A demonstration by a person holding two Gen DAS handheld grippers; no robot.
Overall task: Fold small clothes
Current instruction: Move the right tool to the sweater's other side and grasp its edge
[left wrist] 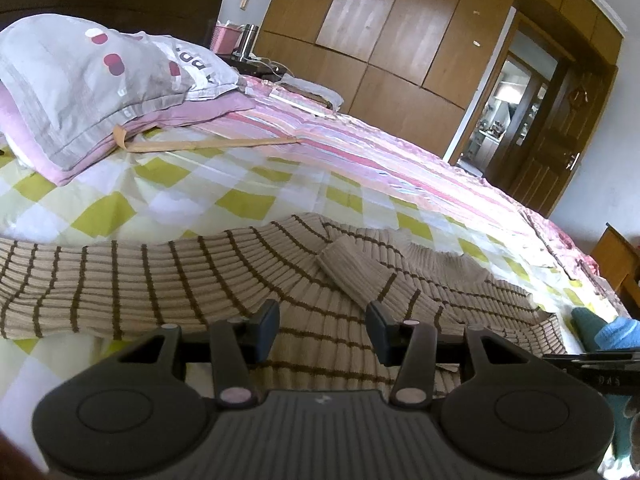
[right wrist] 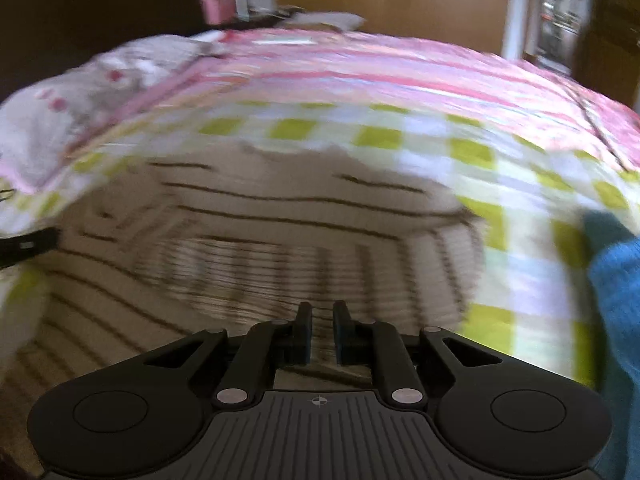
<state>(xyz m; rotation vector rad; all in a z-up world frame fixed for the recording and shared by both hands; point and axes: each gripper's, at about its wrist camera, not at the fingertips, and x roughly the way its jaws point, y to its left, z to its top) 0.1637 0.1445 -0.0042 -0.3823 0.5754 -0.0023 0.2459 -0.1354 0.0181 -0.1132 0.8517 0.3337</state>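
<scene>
Striped sweater (left wrist: 168, 280) flat on bed (left wrist: 224, 184); left gripper (left wrist: 322, 330) jaws half open, empty; right gripper (right wrist: 322, 330) jaws w/ narrow gap, empty.

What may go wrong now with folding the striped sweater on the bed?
1. The left gripper is open above the striped sweater; closing there may pinch several layers, since a folded sleeve lies across the body.
2. The right gripper has only a narrow gap and its view is blurred, so it may miss the hem.
3. The blue garment lies close beside and could get dragged along.
</scene>
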